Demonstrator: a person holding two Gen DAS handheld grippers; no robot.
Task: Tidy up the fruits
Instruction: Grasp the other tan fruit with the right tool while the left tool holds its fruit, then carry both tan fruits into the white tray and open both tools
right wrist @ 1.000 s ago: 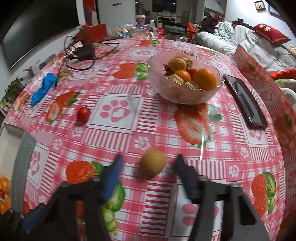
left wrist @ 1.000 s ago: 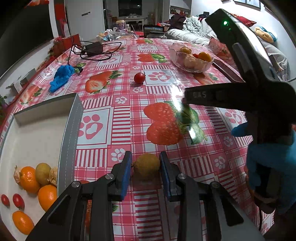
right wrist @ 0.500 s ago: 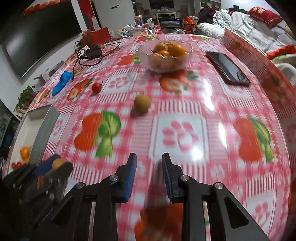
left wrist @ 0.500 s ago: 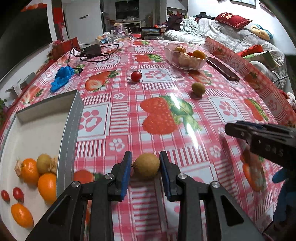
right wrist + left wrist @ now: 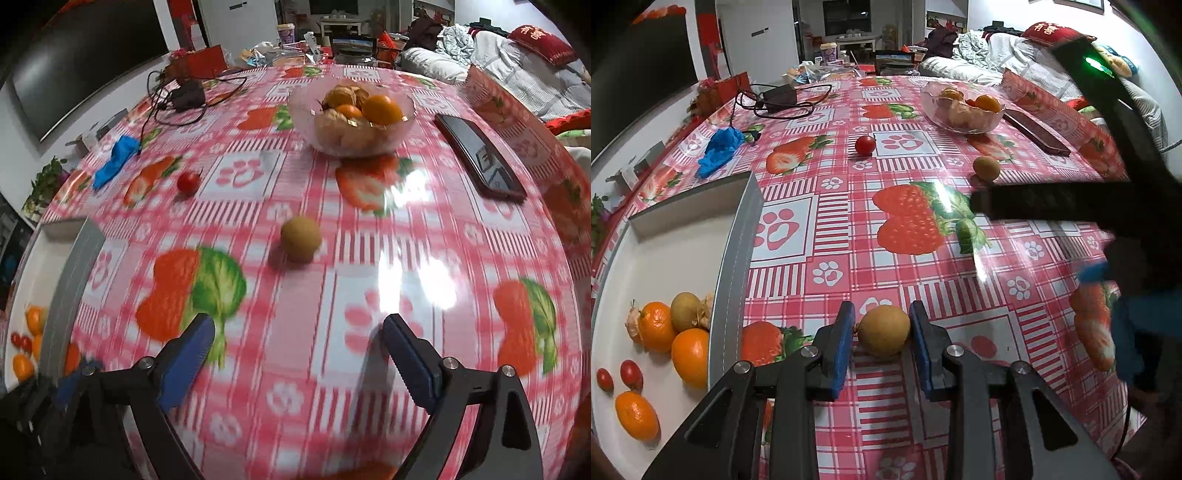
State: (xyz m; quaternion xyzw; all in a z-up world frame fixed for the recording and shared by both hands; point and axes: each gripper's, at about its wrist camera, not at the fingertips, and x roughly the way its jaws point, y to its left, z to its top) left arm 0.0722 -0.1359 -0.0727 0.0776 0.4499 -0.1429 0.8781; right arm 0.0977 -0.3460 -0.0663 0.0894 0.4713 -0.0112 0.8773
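Note:
My left gripper (image 5: 882,334) is shut on a round brown-yellow fruit (image 5: 883,330), held low over the tablecloth just right of the white tray (image 5: 733,236). The tray holds oranges (image 5: 690,357), a brown fruit and small tomatoes. My right gripper (image 5: 297,347) is open and empty, short of a second brown fruit (image 5: 301,239) that lies on the table; this fruit also shows in the left wrist view (image 5: 986,168). A cherry tomato (image 5: 865,145) lies further back. A glass bowl (image 5: 351,120) holds oranges and husked fruits.
A dark phone (image 5: 480,158) lies right of the bowl. A blue cloth (image 5: 720,151) and a black charger with cables (image 5: 777,98) lie at the back left. The right gripper's body (image 5: 1108,192) crosses the right side of the left wrist view.
The right gripper pulled back from the second brown fruit, closed, and has now opened wide again while moving toward it. The left gripper kept hold of its fruit, nearly still.

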